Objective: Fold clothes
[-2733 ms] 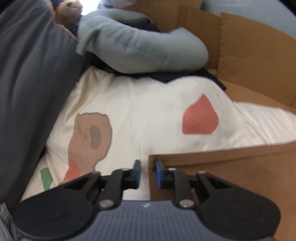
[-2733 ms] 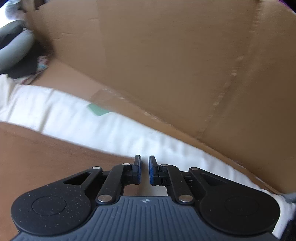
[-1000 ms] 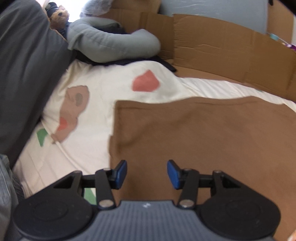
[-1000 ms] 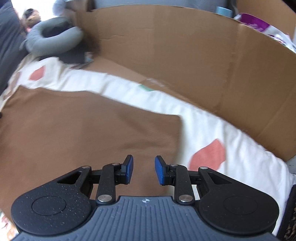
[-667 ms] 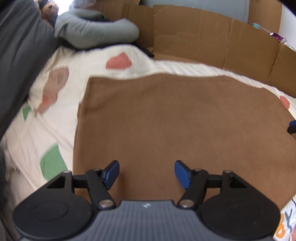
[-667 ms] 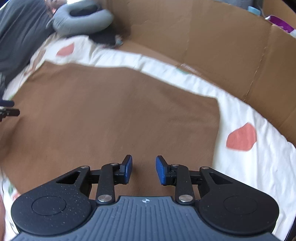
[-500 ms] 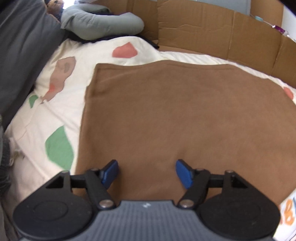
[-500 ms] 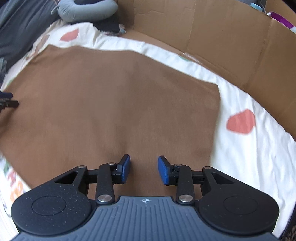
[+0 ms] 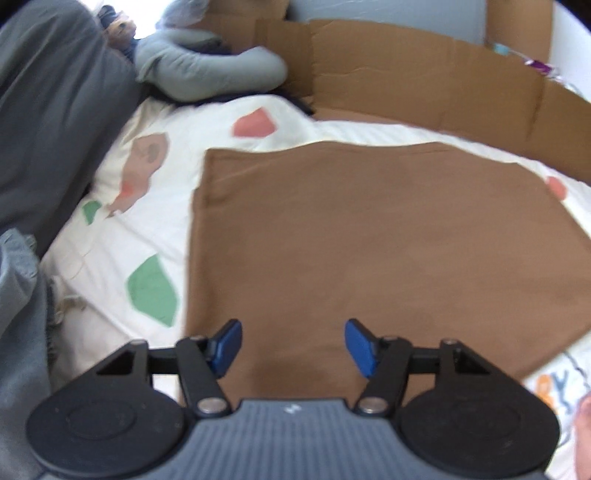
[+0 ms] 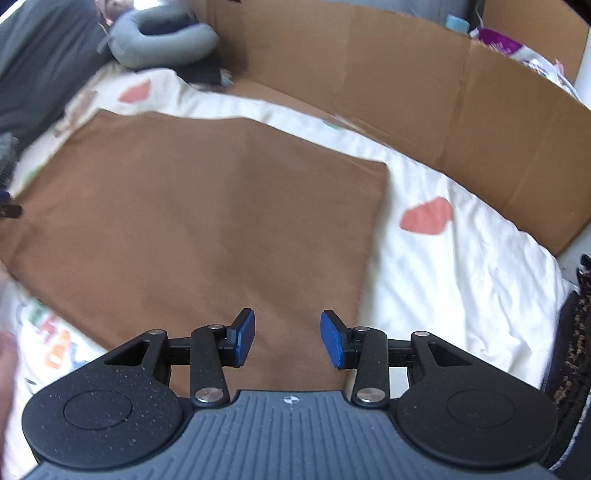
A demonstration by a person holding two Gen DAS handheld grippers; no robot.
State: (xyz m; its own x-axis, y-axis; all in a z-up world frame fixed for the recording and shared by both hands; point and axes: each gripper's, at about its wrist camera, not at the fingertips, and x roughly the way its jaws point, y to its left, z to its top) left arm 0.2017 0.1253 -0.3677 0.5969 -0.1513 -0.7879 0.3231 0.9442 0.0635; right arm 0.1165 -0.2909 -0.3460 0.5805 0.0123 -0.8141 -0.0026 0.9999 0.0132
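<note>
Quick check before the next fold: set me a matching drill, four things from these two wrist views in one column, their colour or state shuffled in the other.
Things:
1. flat brown garment
2. curved grey neck pillow
3. cardboard wall
4. left gripper

States:
A. stands upright along the far edge of the patterned white bedsheet
B. open, nothing between its blue pads
C. spread flat on the bedsheet
D. lies at the far left corner, beyond the garment

Pairs: 1-C, 2-D, 3-A, 4-B
</note>
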